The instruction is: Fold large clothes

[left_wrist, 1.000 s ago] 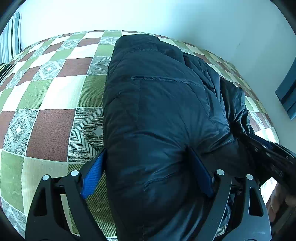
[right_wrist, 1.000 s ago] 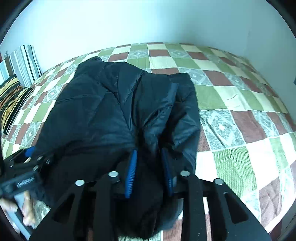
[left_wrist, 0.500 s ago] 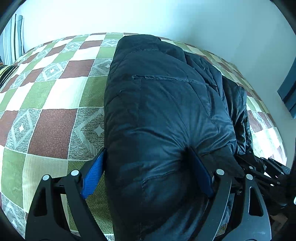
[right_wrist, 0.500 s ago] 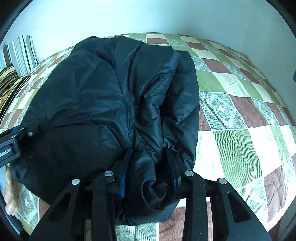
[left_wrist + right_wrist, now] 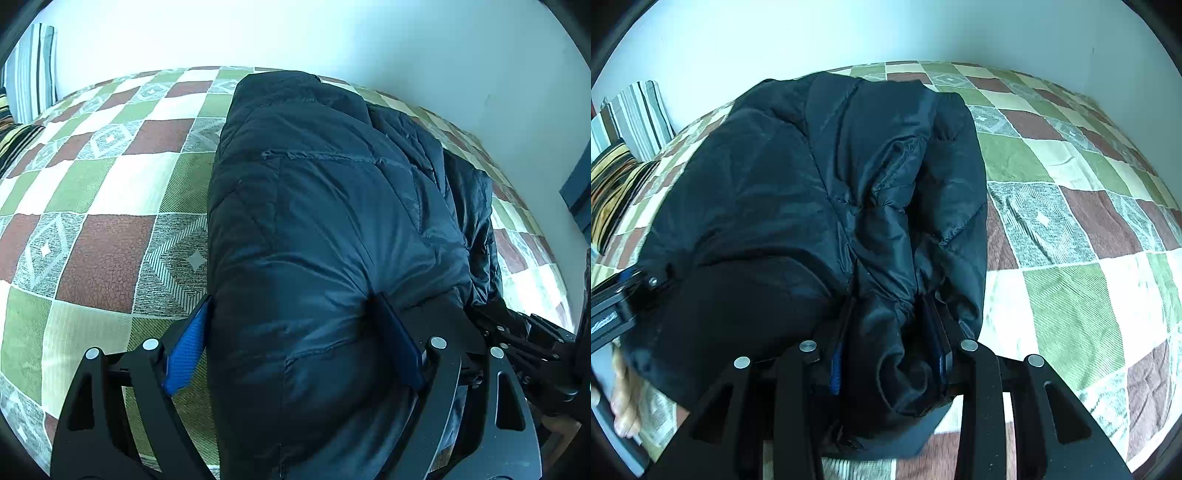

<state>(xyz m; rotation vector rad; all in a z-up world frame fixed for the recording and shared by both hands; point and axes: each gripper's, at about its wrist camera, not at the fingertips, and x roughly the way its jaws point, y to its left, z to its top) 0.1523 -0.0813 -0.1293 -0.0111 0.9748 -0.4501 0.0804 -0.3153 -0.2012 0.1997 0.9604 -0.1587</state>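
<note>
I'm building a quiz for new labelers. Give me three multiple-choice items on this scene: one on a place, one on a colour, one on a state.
1. Where does the jacket lie?
A. on a checked bedspread
B. on a chair
C. on the floor

2. What colour is the jacket?
A. red
B. dark navy
C. white

3. How do the right tongs stand?
A. open above the bed
B. shut on nothing
C. closed on a bunch of jacket

Key:
1 A, checked cloth shows all around it.
2 B, dark blue-black in both views.
3 C, fabric is pinched between the pads.
</note>
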